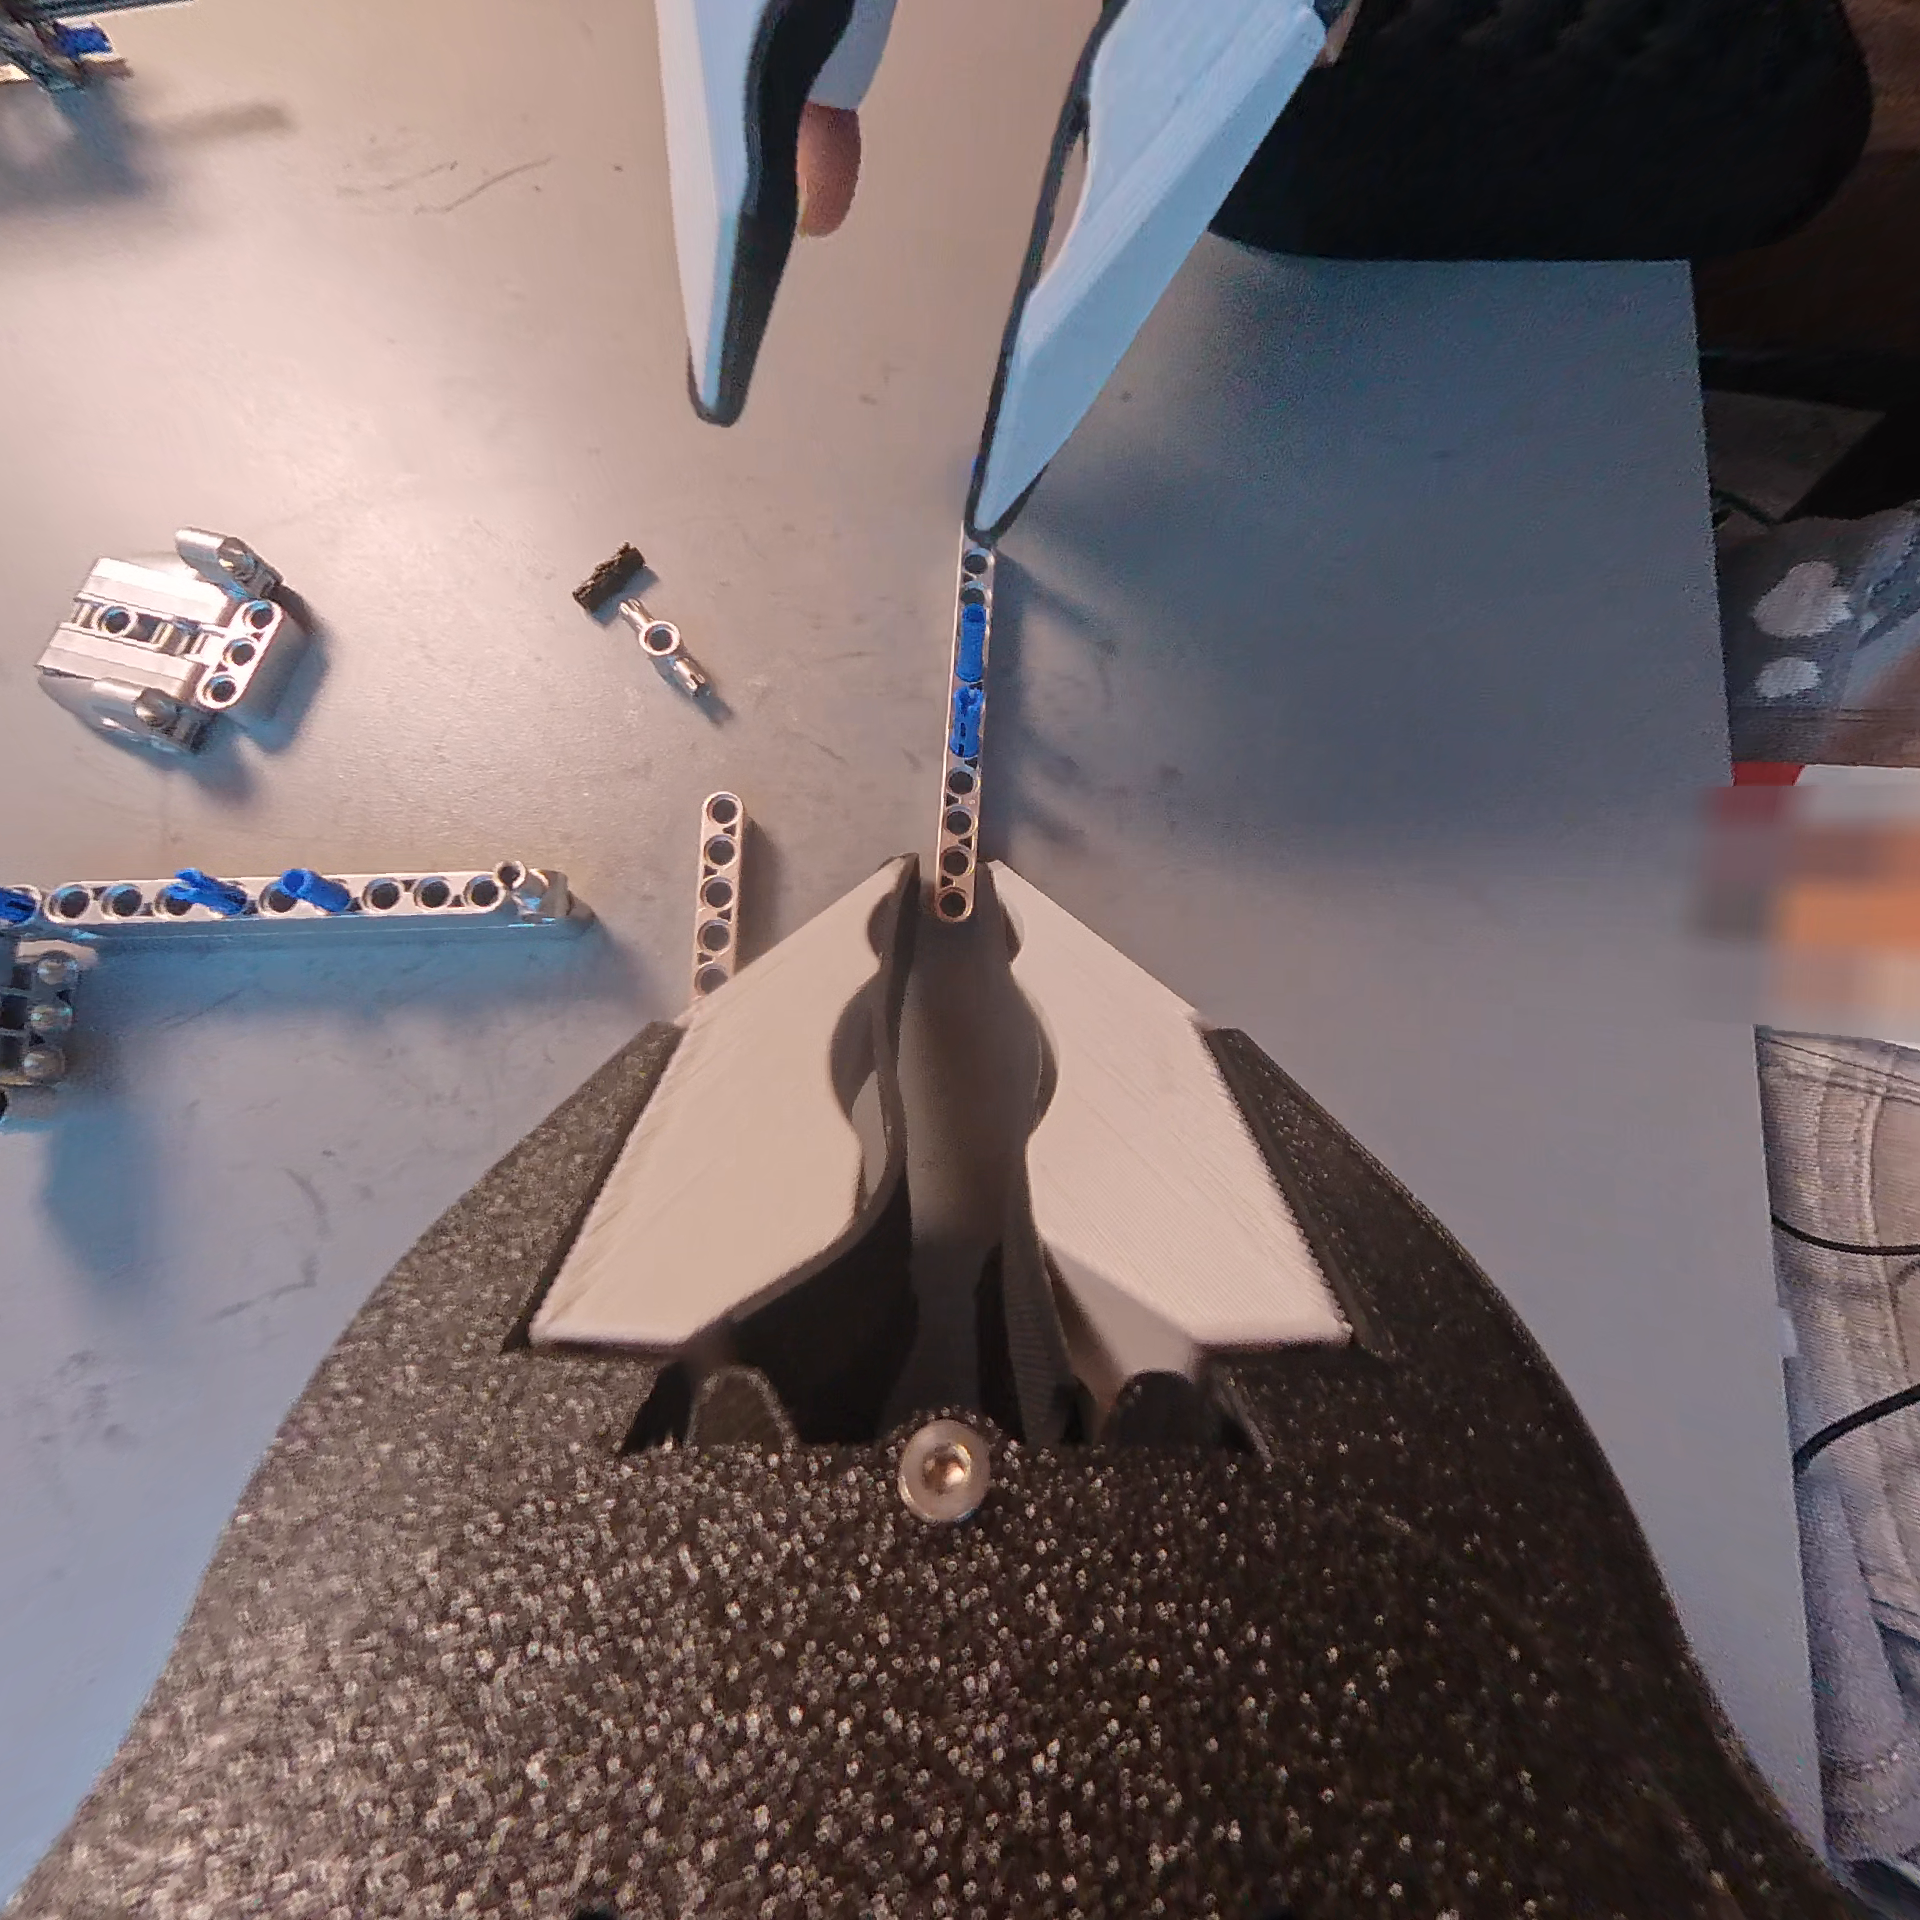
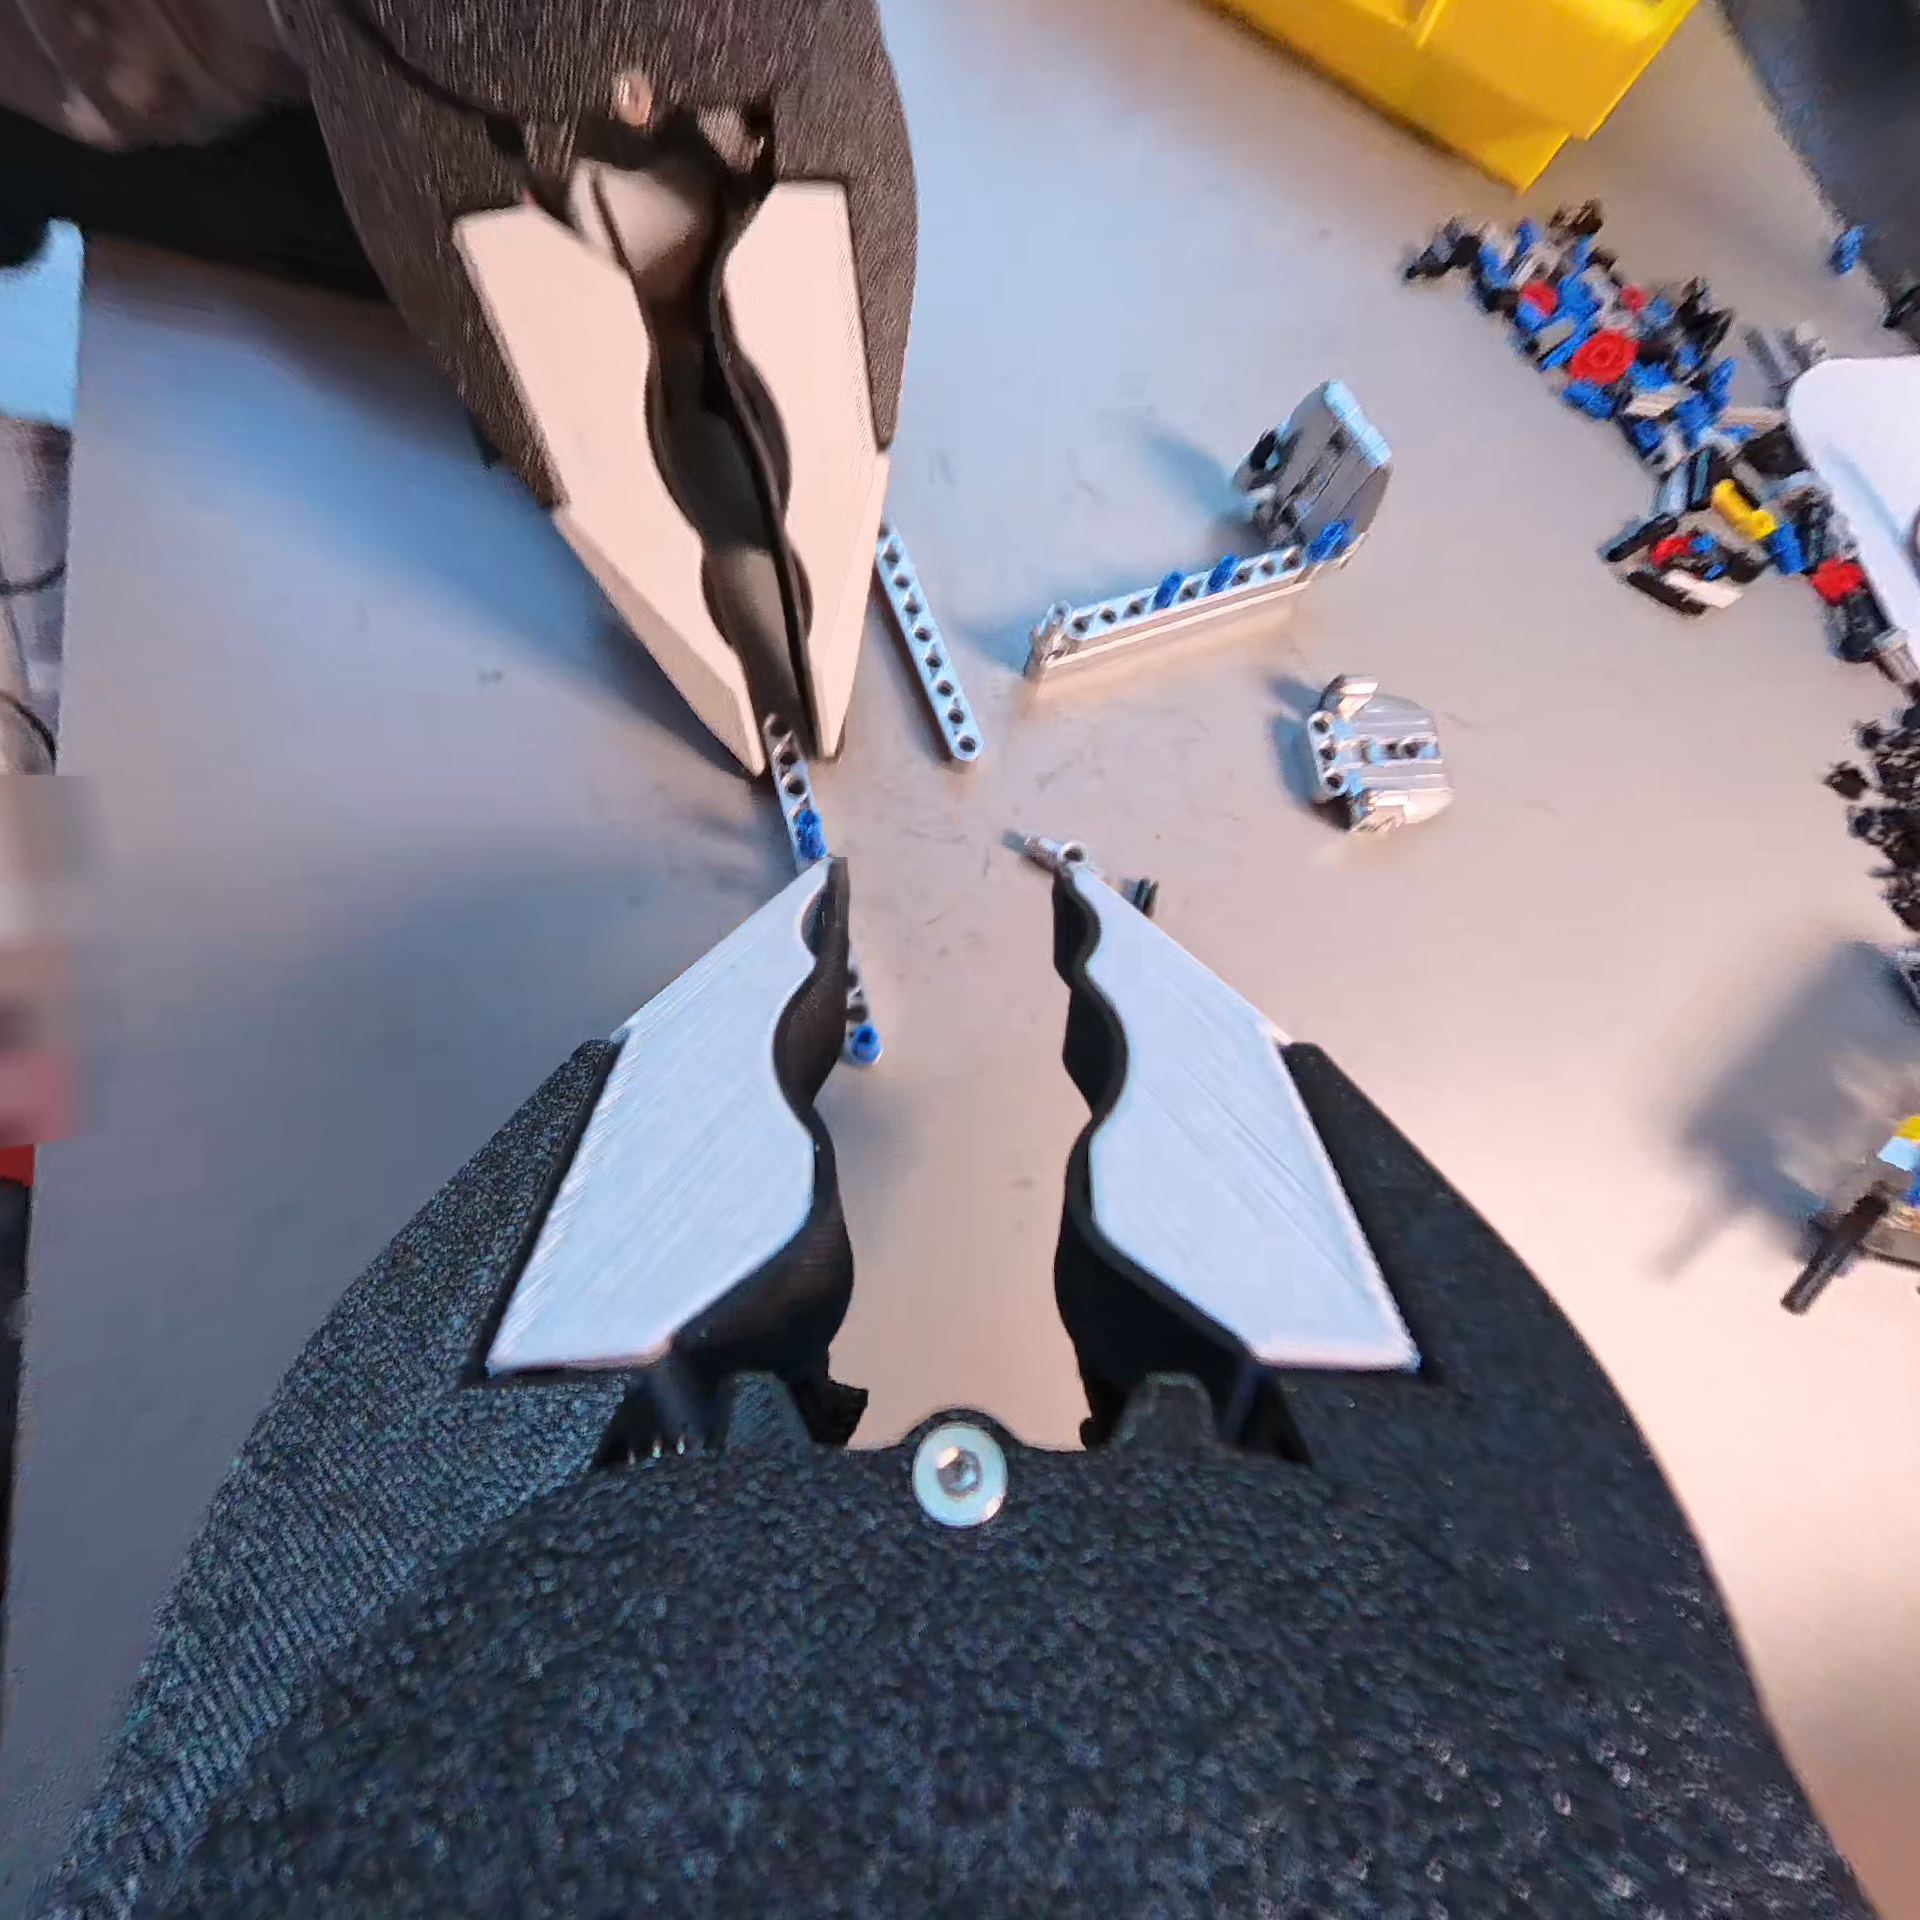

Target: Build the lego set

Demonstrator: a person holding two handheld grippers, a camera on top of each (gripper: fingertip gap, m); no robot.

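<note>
My left gripper (image 1: 951, 881) is shut on the near end of a thin grey holed beam (image 1: 966, 707) with blue pins in it, held just above the grey table. The beam points away toward my right gripper (image 1: 854, 465), which is open. One of the right gripper's fingers (image 1: 1003, 488) touches the beam's far end. In the right wrist view my right gripper (image 2: 945, 873) is open, its left finger lies against the beam (image 2: 795, 805), and the left gripper (image 2: 798, 753) grips the beam from the far side.
A short grey beam (image 1: 720, 894) lies beside the left gripper. On the table are a long beam with blue pins (image 1: 312, 899), a grey block part (image 1: 171, 644) and a small axle piece (image 1: 644, 623). A pile of loose pieces (image 2: 1662, 364) and a yellow bin (image 2: 1455, 62) sit far right. Spacing between my two grippers at the tips: around 7 cm.
</note>
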